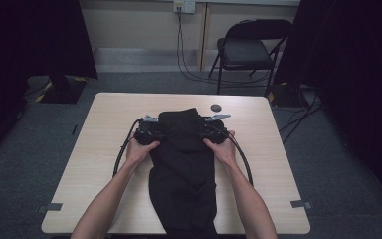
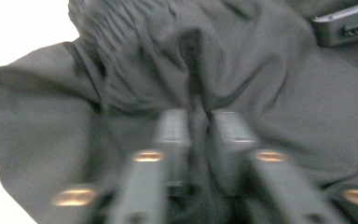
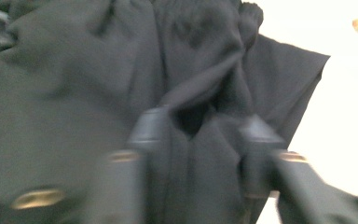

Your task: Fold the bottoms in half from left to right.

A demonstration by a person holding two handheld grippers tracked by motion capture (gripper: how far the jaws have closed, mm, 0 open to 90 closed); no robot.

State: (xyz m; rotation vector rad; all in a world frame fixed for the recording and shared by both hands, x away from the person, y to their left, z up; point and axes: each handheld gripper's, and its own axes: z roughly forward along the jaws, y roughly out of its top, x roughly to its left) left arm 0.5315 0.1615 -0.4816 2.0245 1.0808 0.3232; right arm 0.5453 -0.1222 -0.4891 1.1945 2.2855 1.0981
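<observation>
Plain black garment (image 1: pixel 184 159) with no pattern, pale wood-grain table (image 1: pixel 104 144), black grippers left (image 1: pixel 151 133) and right (image 1: pixel 210 130), small dark round disc (image 1: pixel 216 107) at the far side, black folding chair (image 1: pixel 248 47), grey floor (image 1: pixel 40 149), black curtains (image 1: pixel 30 35)

Grey carpet floor (image 1: pixel 328 164), black folding chair (image 1: pixel 248 50), dark curtains (image 1: pixel 30 40), pale wall (image 1: pixel 139 25)

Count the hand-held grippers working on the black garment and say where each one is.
2. The left hand-held gripper is at the black garment's left edge, near its far end; the right hand-held gripper is at the right edge opposite. Each has a fold of cloth between its jaws.
</observation>
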